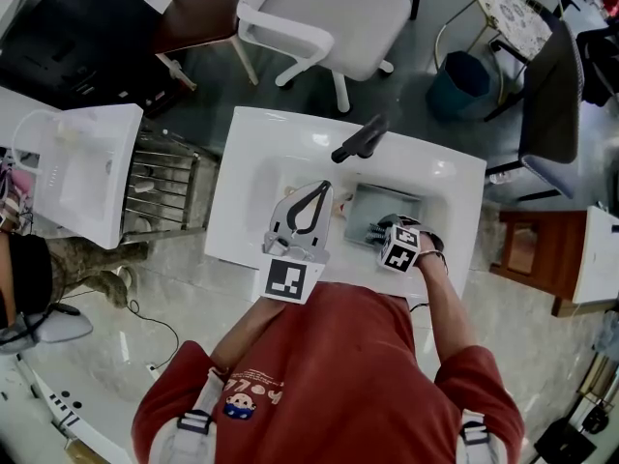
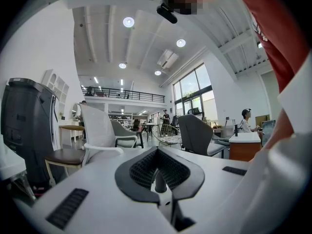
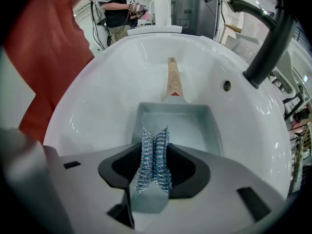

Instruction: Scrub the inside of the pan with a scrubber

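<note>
A square grey pan [image 3: 187, 123] with a wooden handle [image 3: 173, 79] lies in the white sink basin [image 3: 97, 101]. My right gripper [image 3: 154, 165] is shut on a steel-wool scrubber [image 3: 155, 135], whose tip hangs just above the pan's near rim. In the head view the right gripper [image 1: 383, 232] sits over the pan [image 1: 385, 209]. The left gripper [image 1: 322, 191] is held up at the basin's left side, away from the pan. In its own view the left gripper [image 2: 157, 152] looks out into the room, jaws together with nothing between them.
A black faucet [image 3: 265, 48] arches over the basin's far right, also seen as the faucet [image 1: 360, 140] at the sink's back rim. A white office chair [image 1: 329, 8] stands behind the sink and a wire rack [image 1: 160, 187] to its left.
</note>
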The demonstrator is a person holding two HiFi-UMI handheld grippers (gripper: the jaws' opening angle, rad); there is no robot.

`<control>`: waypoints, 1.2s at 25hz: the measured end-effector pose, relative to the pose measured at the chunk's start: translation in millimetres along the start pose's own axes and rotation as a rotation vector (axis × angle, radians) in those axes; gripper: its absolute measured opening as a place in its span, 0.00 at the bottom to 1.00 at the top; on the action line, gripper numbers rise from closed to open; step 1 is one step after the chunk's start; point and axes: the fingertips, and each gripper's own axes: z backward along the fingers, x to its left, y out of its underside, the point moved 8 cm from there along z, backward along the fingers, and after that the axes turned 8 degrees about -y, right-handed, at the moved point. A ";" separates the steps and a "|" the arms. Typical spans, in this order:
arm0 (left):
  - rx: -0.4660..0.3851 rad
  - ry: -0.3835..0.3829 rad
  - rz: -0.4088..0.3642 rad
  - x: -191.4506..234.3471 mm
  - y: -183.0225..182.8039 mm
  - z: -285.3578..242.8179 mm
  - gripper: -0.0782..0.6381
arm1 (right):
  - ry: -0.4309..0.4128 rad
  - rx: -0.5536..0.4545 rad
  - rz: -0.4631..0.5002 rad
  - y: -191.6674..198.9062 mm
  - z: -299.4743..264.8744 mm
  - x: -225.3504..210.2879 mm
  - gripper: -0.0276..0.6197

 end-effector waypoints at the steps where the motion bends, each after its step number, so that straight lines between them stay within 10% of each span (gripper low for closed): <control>1: 0.000 0.000 -0.001 0.1 0.3 0.0 0.13 | 0.021 0.003 0.003 -0.4 0.0 -3.3 0.31; 19: 0.011 0.010 -0.008 -5.1 1.4 -5.5 0.13 | 0.361 -0.007 0.069 -5.6 -5.2 -59.0 0.30; 30: 0.010 0.005 -0.004 -3.1 1.0 -2.5 0.13 | 0.379 -0.026 0.035 -7.1 -4.7 -61.3 0.30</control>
